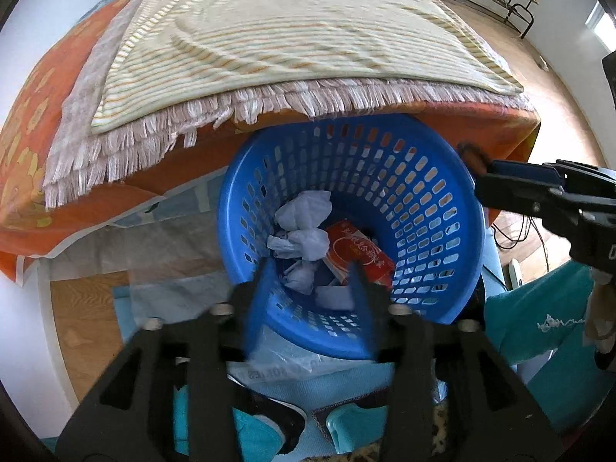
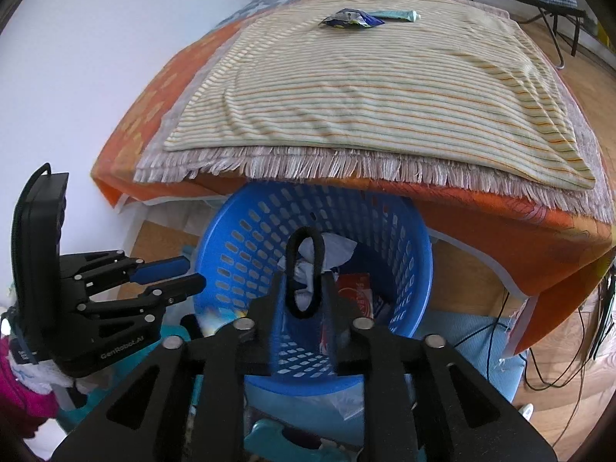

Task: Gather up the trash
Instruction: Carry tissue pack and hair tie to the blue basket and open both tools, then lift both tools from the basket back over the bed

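The right gripper (image 2: 304, 281) hangs over the near rim of the blue basket (image 2: 408, 231), its jaws pinched on a black hair tie (image 2: 289, 265), which stands as an upright loop between the fingers and above the basket's mouth. The left gripper (image 1: 312, 277) is poised at the basket's near edge too; its jaws stand apart with nothing between them, and the right wrist view shows the same gap between its fingers. Down in the basket (image 1: 442, 200) lie crumpled white tissues (image 1: 304, 208) and, just beside them, a red packet (image 1: 360, 252). Beneath the basket's near wall there seems to be a clear plastic bag (image 1: 285, 362), though blur makes that uncertain. Past the basket, a table carries an orange cloth (image 2: 500, 231), a fringed mat (image 2: 308, 163) and a striped towel (image 2: 365, 88) stacked on top. At the towel's far end sit a crumpled snack wrapper (image 2: 352, 18) and a pale green tube (image 2: 396, 14), touching or nearly so.
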